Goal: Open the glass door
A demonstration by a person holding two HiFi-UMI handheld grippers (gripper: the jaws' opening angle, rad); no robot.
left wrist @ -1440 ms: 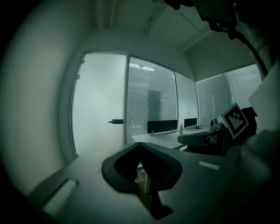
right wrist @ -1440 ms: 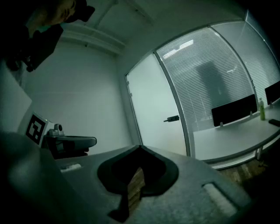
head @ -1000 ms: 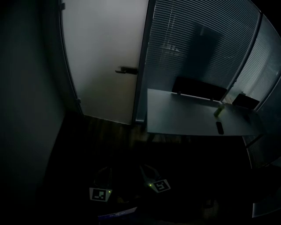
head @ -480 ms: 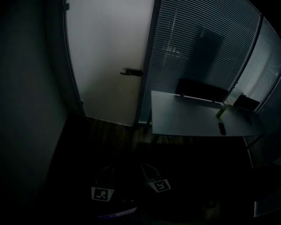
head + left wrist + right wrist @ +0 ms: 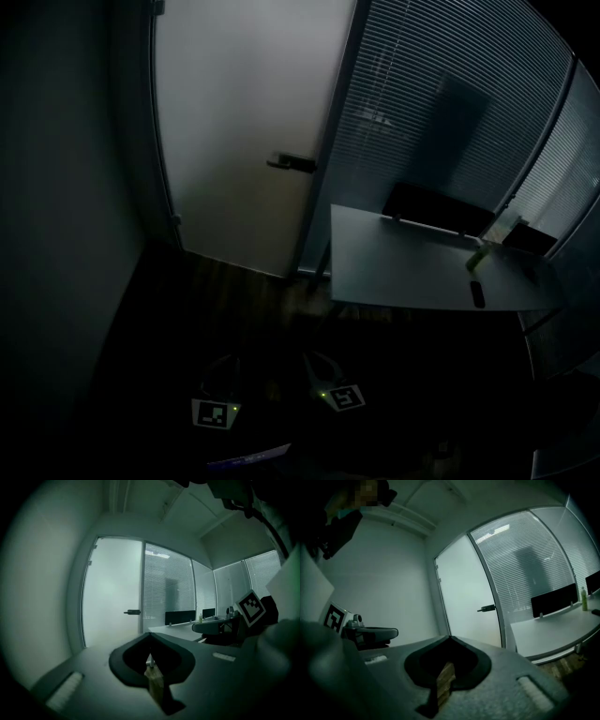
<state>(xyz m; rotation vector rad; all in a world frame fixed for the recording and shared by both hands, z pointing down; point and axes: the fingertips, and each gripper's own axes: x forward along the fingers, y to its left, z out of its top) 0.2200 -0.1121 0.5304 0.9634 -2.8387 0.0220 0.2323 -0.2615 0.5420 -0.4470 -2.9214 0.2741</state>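
The frosted glass door [image 5: 244,141] stands closed in its dark frame, with a dark lever handle [image 5: 292,163] at its right edge. Both grippers hang low in the head view, well short of the door. My left gripper [image 5: 223,364] is shut and empty. My right gripper [image 5: 314,361], beside it, is also shut with nothing held. The left gripper view shows that gripper [image 5: 150,633] aimed at the door [image 5: 112,592] and its handle [image 5: 132,612]. In the right gripper view, that gripper [image 5: 450,637] faces the door [image 5: 464,592] and handle [image 5: 487,608] from farther right.
A glass wall with shut blinds [image 5: 441,112] runs right of the door. A pale desk [image 5: 403,267] juts out below it, carrying a green bottle [image 5: 477,255], a small dark device [image 5: 478,293] and a dark screen [image 5: 436,208]. A plain wall [image 5: 66,187] closes the left side.
The door and its handle have slid down and to the right in the head view and look a little nearer. Both grippers stay shut, side by side at the bottom.
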